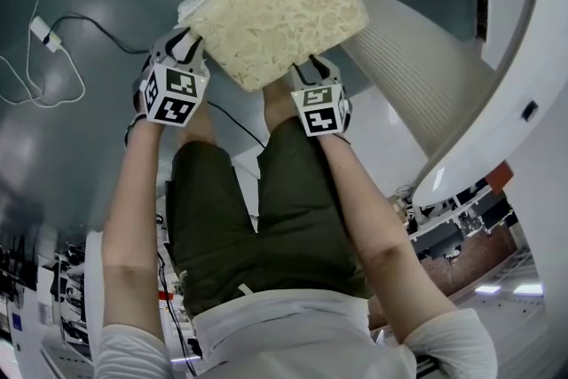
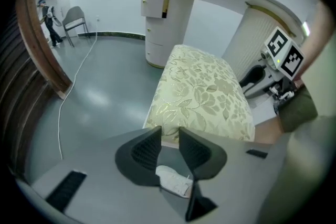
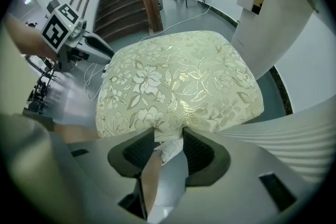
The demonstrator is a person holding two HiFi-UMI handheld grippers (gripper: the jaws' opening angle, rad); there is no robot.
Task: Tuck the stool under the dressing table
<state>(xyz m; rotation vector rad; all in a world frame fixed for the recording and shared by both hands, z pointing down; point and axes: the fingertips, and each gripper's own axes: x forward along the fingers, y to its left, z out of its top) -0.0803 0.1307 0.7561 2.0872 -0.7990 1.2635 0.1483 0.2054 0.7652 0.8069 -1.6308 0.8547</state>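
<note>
The stool [image 1: 275, 13] has a cream floral cushion and stands on the grey floor in front of the white dressing table [image 1: 524, 58]. My left gripper [image 1: 182, 44] is at the stool's near left corner. In the left gripper view its jaws [image 2: 169, 139] are closed on the cushion's lower edge [image 2: 202, 94]. My right gripper [image 1: 311, 71] is at the near right side. In the right gripper view its jaws [image 3: 169, 136] pinch the cushion's rim [image 3: 178, 81]. Both grippers point steeply down.
The dressing table's ribbed curved panel [image 1: 417, 67] lies just right of the stool, and its drawer column [image 2: 163, 23] stands beyond. A white cable and plug [image 1: 44, 40] trail across the floor at left. A chair [image 2: 76, 18] and a wooden staircase [image 3: 121, 2] stand further off.
</note>
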